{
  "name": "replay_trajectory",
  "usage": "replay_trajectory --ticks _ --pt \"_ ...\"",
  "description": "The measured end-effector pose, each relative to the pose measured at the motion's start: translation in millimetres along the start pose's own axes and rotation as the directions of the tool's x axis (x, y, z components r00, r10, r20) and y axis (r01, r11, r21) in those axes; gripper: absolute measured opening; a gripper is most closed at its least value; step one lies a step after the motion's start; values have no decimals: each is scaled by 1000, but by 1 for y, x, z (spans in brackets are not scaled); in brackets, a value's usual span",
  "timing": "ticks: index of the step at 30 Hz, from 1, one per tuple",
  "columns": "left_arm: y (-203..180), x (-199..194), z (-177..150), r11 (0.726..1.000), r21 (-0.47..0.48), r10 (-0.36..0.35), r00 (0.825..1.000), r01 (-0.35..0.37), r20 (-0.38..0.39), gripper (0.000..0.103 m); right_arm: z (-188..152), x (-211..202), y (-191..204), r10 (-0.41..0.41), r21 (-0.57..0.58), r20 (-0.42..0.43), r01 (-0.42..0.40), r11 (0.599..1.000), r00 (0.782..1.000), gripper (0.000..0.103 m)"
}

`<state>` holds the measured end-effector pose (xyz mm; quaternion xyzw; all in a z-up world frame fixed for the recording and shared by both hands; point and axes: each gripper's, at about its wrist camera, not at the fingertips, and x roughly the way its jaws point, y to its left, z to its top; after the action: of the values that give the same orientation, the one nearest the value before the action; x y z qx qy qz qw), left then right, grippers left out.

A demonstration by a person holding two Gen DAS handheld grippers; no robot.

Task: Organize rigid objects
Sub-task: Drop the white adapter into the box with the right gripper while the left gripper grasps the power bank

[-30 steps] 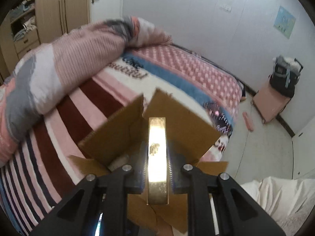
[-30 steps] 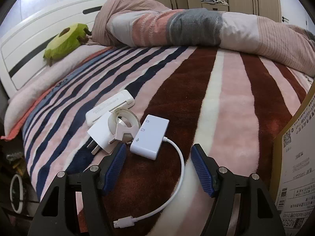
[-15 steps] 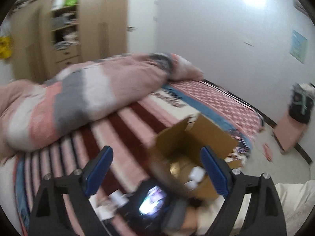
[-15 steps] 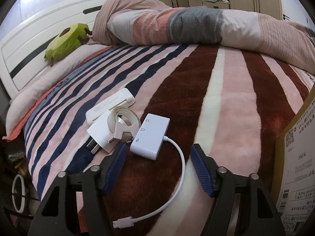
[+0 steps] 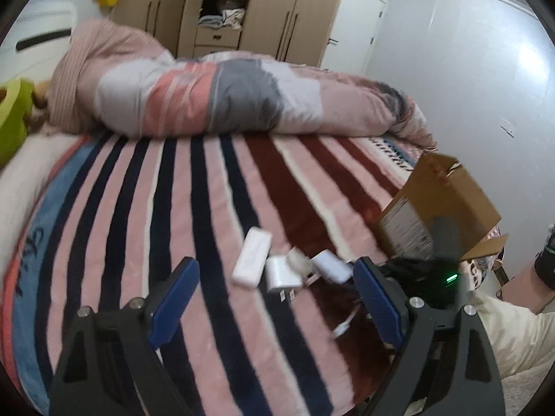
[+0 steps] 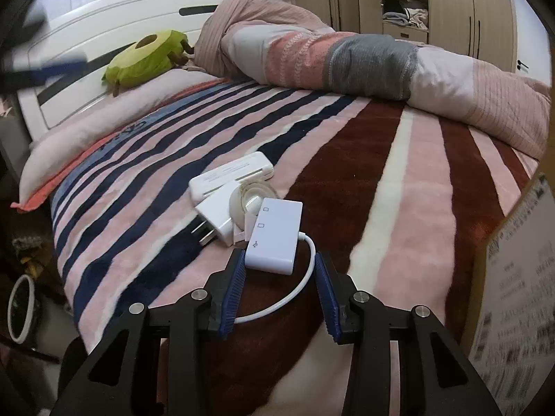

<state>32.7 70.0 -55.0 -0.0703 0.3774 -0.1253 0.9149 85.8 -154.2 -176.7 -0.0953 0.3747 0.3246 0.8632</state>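
A: White adapter point(image 5: 331, 266): where in the left wrist view?

B: Ahead of the left gripper point(image 5: 274, 284), near its right finger, beside a plug point(image 5: 282, 274) and a flat white box point(image 5: 252, 258) on the striped blanket point(image 5: 173, 187). Jaws wide, empty. The cardboard box point(image 5: 440, 208) stands off right.

A: Right wrist view?

B: The adapter point(image 6: 275, 234) lies just ahead of the right gripper point(image 6: 279, 265), whose jaws have just been closing, its cable point(image 6: 298, 286) between them, the left tip at its corner; I cannot tell whether they grip.

USB trident and port icons on the white adapter point(image 6: 274, 235) — cardboard box point(image 6: 517, 298) label print unreadable
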Motion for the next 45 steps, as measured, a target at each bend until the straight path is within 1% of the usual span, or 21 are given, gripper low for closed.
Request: replay_trajectory --ticks 2,5,8,11,15,16,18,20,21,24,25,27,28,31,32,33,36,38,42,44,45 --pt "6 12 -9 1000 -1 7 1000 -7 -15 89 0 -8 1 -16 13 1 16 1000 1000 36" --pt "12 30 -20 1000 5 22 999 -22 -40 89 8 -31 10 15 18 33 -15 1000 999 36" --pt "15 40 -27 1000 -2 2 999 -2 -49 89 24 -59 28 20 -38 90 -16 999 996 36" --pt "19 52 -33 1000 -9 4 998 -4 -64 89 43 -89 43 24 -72 139 -14 997 990 36" --pt "22 62 -34 1000 -13 1 997 -2 -77 87 67 -131 46 8 -97 212 13 995 977 36" --pt "22 65 -34 1000 -11 2 997 -3 -80 85 71 -140 45 -1 -102 229 25 994 973 36" --pt "22 71 -31 1000 -2 7 996 -7 -85 76 77 -159 37 -30 -100 254 57 993 967 36" --pt "24 81 -25 1000 6 25 995 -24 -93 61 80 -179 20 -78 -68 270 100 993 960 36" --pt "26 86 -22 999 9 33 994 -32 -106 58 81 -187 11 -106 -52 277 125 991 955 36" --pt "32 97 -17 999 19 39 992 -37 -119 57 78 -214 -17 -213 4 288 221 975 934 37" --pt "33 99 -16 999 20 44 992 -41 -122 57 75 -223 -29 -261 23 281 265 964 924 37" --pt "35 107 -15 998 21 57 989 -55 -135 57 69 -233 -45 -328 49 255 327 944 910 38" --pt "36 109 -14 998 21 54 988 -52 -141 57 67 -235 -53 -350 60 238 346 936 906 38" --pt "36 120 -14 999 22 33 986 -30 -163 57 60 -230 -72 -413 84 169 404 911 895 44" --pt "35 125 -14 999 29 38 984 -34 -173 57 57 -227 -76 -421 91 157 411 907 894 53" --pt "34 128 -14 999 37 42 982 -36 -182 57 54 -224 -78 -415 95 151 404 910 897 58" --pt "29 137 -15 998 58 42 979 -31 -198 56 51 -219 -74 -377 88 162 367 926 912 58" --pt "23 143 -15 995 87 58 976 -41 -211 44 52 -218 -72 -355 76 178 347 935 918 58" --pt "16 151 -15 993 111 68 973 -44 -219 39 59 -213 -61 -291 58 206 286 957 934 59" --pt "13 155 -14 992 121 71 972 -45 -223 35 61 -211 -55 -256 52 217 251 967 942 59" --pt "12 157 -13 991 127 74 972 -47 -225 35 63 -211 -52 -229 54 223 223 973 947 59"
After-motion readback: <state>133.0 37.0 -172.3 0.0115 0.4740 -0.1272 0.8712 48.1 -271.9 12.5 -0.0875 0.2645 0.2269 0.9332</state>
